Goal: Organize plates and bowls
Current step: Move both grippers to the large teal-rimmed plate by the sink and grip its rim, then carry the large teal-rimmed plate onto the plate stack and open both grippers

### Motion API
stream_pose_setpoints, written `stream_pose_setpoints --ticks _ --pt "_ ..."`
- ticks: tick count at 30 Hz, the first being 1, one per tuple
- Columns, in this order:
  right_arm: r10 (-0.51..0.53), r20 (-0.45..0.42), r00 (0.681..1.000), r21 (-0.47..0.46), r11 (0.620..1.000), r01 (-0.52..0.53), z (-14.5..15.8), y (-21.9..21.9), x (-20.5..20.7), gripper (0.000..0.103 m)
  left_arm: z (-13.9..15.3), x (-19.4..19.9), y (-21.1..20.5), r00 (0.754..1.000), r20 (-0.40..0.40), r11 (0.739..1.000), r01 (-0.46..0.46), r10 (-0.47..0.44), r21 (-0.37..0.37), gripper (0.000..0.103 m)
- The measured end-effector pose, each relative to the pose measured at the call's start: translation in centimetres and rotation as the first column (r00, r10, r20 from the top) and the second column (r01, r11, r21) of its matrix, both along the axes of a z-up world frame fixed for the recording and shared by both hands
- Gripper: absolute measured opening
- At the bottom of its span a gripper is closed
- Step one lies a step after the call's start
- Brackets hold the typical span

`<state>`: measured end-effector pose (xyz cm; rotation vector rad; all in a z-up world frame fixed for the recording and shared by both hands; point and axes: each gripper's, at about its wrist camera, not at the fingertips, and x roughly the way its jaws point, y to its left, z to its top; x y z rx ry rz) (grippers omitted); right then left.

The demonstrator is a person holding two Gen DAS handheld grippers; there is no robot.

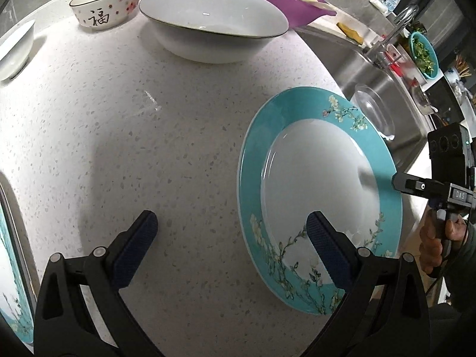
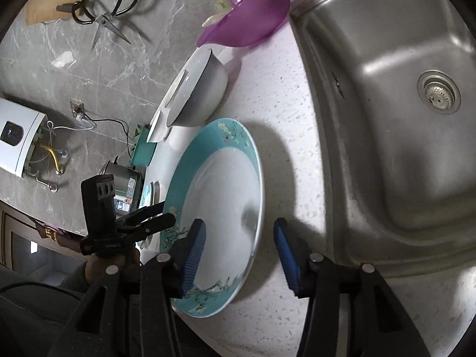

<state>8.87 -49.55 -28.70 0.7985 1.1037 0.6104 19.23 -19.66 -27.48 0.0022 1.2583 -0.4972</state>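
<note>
A teal-rimmed floral plate (image 1: 315, 184) lies flat on the speckled white counter (image 1: 125, 136); it also shows in the right wrist view (image 2: 220, 196). My left gripper (image 1: 232, 238) is open, its right finger over the plate's near part. My right gripper (image 2: 239, 248) is open, straddling the plate's rim nearest the sink, one finger over the plate and one beyond it. A large white bowl (image 1: 208, 26), a small patterned bowl (image 1: 107, 3) and a white bowl (image 1: 15, 50) sit at the back. Another teal plate (image 1: 12, 285) shows at the left edge.
A steel sink (image 2: 401, 136) lies right of the plate, with a clear glass dish (image 1: 373, 110) inside. A purple plastic bowl (image 2: 253, 15) sits behind the large white bowl. Scissors (image 2: 113, 15) hang on the wall. A faucet (image 1: 398, 23) and bottles stand beyond.
</note>
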Motion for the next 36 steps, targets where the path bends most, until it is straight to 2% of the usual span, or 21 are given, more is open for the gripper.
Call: stream_pose_setpoints --ticks 3,5,7,9,10,12,13,14,16,22,26,31,36 --pt "-0.001 -0.029 1.000 0.012 1.000 0.001 -0.3 -0.2 0.0 0.052 0.4 0.1 -0.6 1.000 0.018 1.000 0.017 -0.017 0.017 0.082" --pt "0.010 -0.056 0.998 0.025 1.000 -0.009 -0.4 -0.1 0.0 0.052 0.6 0.2 -0.9 0.999 0.024 1.000 0.027 -0.027 0.011 0.051" --pt "0.025 -0.068 0.997 0.025 0.999 -0.023 -0.4 0.2 -0.1 0.052 0.7 0.3 -1.0 0.999 0.022 0.999 0.030 -0.030 0.014 0.034" --pt "0.042 -0.074 0.996 -0.007 0.999 -0.042 -0.1 0.7 -0.2 0.051 0.6 0.3 -1.2 0.999 0.012 0.999 0.033 -0.033 0.005 0.027" --pt "0.051 -0.084 0.995 -0.033 0.998 -0.054 0.0 1.1 -0.2 0.042 0.6 0.3 -1.4 0.999 0.005 0.999 0.038 -0.038 0.003 0.020" --pt "0.045 -0.099 0.994 -0.086 0.995 -0.053 0.0 1.3 -0.2 0.028 0.6 0.4 -1.5 0.999 0.004 0.999 0.033 -0.033 0.015 0.020" --pt "0.026 -0.118 0.993 -0.100 0.994 -0.038 -0.3 1.0 -0.2 0.014 0.6 0.4 -1.2 0.999 0.001 0.999 0.032 -0.032 0.012 0.019" --pt "0.013 -0.132 0.991 -0.086 0.996 -0.024 -0.6 0.6 -0.3 0.011 0.6 0.4 -1.1 1.000 -0.004 1.000 0.027 -0.027 0.007 0.019" --pt "0.007 -0.135 0.991 -0.080 0.997 -0.018 -0.7 0.6 -0.4 0.011 0.6 0.4 -1.1 1.000 -0.009 1.000 0.022 -0.022 0.012 0.019" --pt "0.001 -0.140 0.990 -0.161 0.987 -0.023 0.1 1.2 -0.1 0.009 0.7 0.0 -1.4 1.000 -0.016 0.999 0.023 -0.023 0.033 0.018" --pt "-0.018 -0.155 0.988 -0.181 0.983 -0.010 0.2 1.6 0.1 0.009 0.8 -0.3 -1.5 0.999 -0.011 0.998 0.032 -0.032 0.048 0.018" --pt "-0.027 -0.148 0.989 -0.191 0.982 -0.002 1.5 2.1 0.5 0.009 1.9 -0.6 -0.5 1.000 0.008 0.999 0.023 -0.024 0.037 0.018" --pt "0.007 -0.136 0.991 -0.200 0.979 -0.034 3.4 3.9 1.2 0.009 3.9 -0.6 1.4 0.999 0.026 1.000 -0.023 0.023 0.020 0.018"
